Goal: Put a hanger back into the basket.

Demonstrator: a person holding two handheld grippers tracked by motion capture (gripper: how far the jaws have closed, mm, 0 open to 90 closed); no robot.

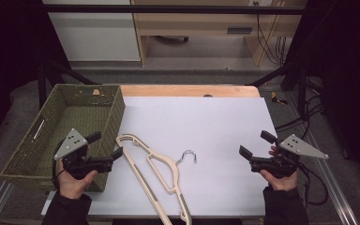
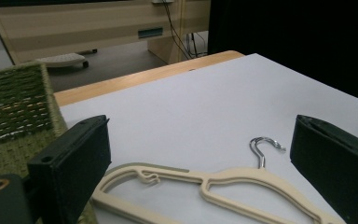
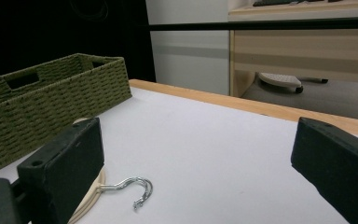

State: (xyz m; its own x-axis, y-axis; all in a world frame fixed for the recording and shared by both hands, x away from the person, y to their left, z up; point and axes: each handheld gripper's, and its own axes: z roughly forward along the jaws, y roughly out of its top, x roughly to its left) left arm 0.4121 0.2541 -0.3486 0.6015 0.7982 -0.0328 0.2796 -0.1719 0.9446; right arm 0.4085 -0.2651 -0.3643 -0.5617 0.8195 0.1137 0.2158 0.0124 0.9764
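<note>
What looks like two overlapping cream hangers (image 1: pixel 154 171) lie flat on the white table sheet (image 1: pixel 206 122), with one metal hook (image 1: pixel 187 155) pointing away from me. My left gripper (image 1: pixel 105 144) hovers open just left of them, beside the basket. In the left gripper view the hanger (image 2: pixel 223 179) and its hook (image 2: pixel 261 147) lie ahead between the wide jaws of the left gripper (image 2: pixel 200 154). My right gripper (image 1: pixel 257 144) stands open at the sheet's right side, well apart from the hangers. Beyond the right gripper (image 3: pixel 196 154), the hook (image 3: pixel 137 186) lies low on the left.
An empty green woven basket (image 1: pixel 117 112) sits at the table's left edge, close to my left hand; it shows as the basket (image 2: pixel 14 107) and the basket (image 3: pixel 51 98) in the gripper views. A wooden table edge (image 1: pixel 187 90) runs along the back. Cables hang off the right.
</note>
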